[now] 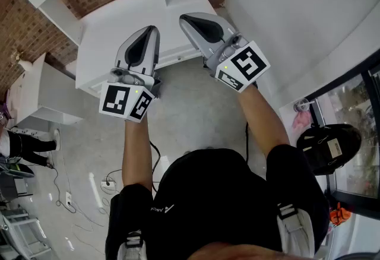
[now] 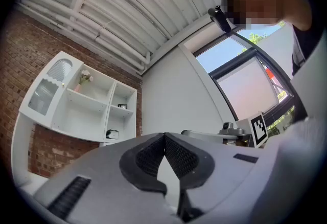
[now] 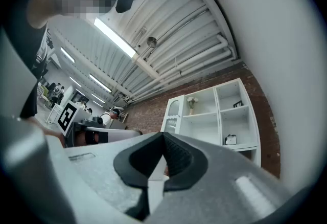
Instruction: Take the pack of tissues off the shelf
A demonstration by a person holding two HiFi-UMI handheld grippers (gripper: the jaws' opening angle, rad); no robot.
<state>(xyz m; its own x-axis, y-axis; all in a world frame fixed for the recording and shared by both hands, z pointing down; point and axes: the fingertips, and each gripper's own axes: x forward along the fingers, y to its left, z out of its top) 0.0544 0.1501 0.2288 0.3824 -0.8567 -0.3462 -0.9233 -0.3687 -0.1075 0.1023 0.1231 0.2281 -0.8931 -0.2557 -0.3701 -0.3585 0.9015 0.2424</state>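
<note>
Left gripper point(image 2: 164, 137) and right gripper point(image 3: 163, 136) both empty, jaws pressed together, aimed at the shelf point(image 3: 202, 114). Likely pre-approach. Tissue pack point(image 3: 231, 139) in lower-right compartment, well apart.

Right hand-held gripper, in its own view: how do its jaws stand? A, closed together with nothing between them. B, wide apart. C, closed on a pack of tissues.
A: the right hand-held gripper has its jaws meeting at the tips, with nothing between them, and the white shelf unit stands well beyond.

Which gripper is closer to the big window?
Right. The right gripper is on the side of the window; the left gripper is beyond it, farther from the glass.
</note>
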